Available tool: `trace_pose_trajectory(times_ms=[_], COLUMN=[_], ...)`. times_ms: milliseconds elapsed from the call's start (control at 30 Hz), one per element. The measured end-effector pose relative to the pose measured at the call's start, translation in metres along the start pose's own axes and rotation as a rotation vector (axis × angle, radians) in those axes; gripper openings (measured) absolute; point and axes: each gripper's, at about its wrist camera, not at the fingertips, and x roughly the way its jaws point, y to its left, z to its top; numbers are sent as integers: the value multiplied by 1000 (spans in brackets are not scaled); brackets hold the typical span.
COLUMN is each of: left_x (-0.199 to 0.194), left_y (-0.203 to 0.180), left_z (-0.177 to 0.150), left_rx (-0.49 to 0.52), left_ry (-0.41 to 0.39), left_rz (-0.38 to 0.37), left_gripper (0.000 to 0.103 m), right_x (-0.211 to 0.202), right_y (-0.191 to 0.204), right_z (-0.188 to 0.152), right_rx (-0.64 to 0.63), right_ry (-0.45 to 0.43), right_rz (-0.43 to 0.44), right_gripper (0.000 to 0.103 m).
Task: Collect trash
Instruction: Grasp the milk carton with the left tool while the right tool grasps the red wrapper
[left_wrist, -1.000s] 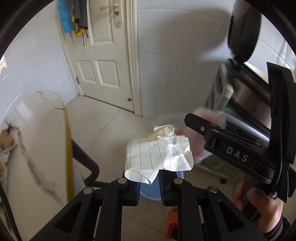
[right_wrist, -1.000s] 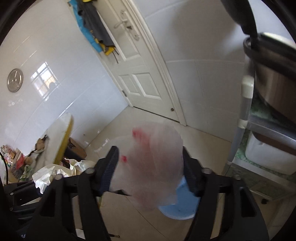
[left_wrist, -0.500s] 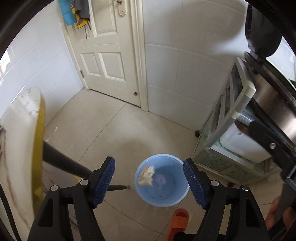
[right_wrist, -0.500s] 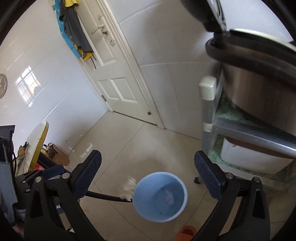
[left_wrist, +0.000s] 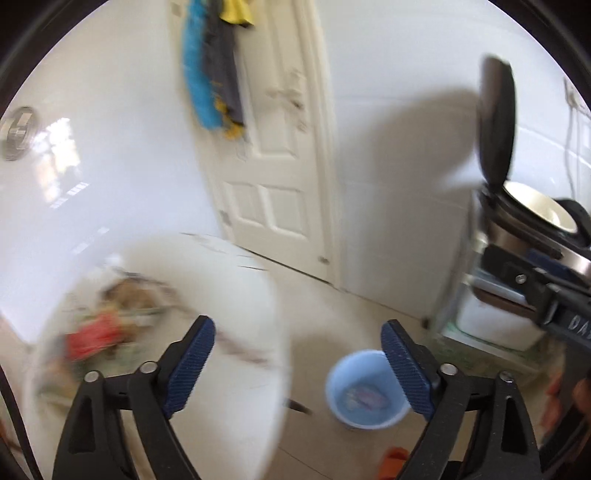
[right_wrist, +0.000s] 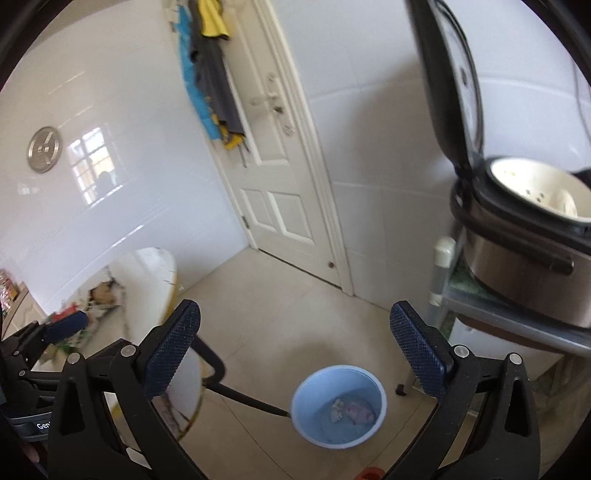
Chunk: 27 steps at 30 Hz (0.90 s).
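Right wrist view: right gripper (right_wrist: 295, 347) and left gripper (left_wrist: 297, 363) gape wide, empty. Bin (right_wrist: 338, 405) sits low between the fingers; blurred table litter (left_wrist: 99, 332), beyond the left fingers, risks a mis-grasp.

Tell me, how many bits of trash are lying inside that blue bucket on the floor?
2: a small white crumpled paper toward the left and a pinkish plastic wad right beside it, both at the bottom of the blue bucket. Smaller scraps may be hidden.
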Motion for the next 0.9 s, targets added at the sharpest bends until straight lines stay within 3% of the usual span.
trace_pose_trajectory(times_ms=[233, 367, 433, 533, 633, 700, 767, 900], left_x=[-47, -31, -20, 1, 13, 14, 14, 5], left_y=[75, 110, 120, 130, 133, 136, 138, 161], left_z=[-40, -57, -63, -67, -70, -72, -76, -89], left_rx=[-103, -178, -196, -227, -232, -259, -289, -302], left_ry=[-47, 36, 69, 133, 163, 168, 183, 176], left_rz=[270, 426, 458, 415, 359, 270, 186, 150], left_gripper=[100, 100, 100, 100, 83, 57, 48, 41], right_x=[-28, -26, -22, -13, -2, 4, 11, 27], right_y=[78, 121, 141, 166, 186, 197, 205, 226], right_z=[-1, -8, -12, -20, -27, -30, -30, -32], right_rx=[-94, -145, -172, -210, -230, -245, -263, -286], right_ry=[-21, 8, 32, 74, 110, 125, 134, 154], right_rz=[83, 142, 159, 185, 204, 213, 222, 247], right_gripper=[103, 103, 103, 103, 103, 103, 103, 103])
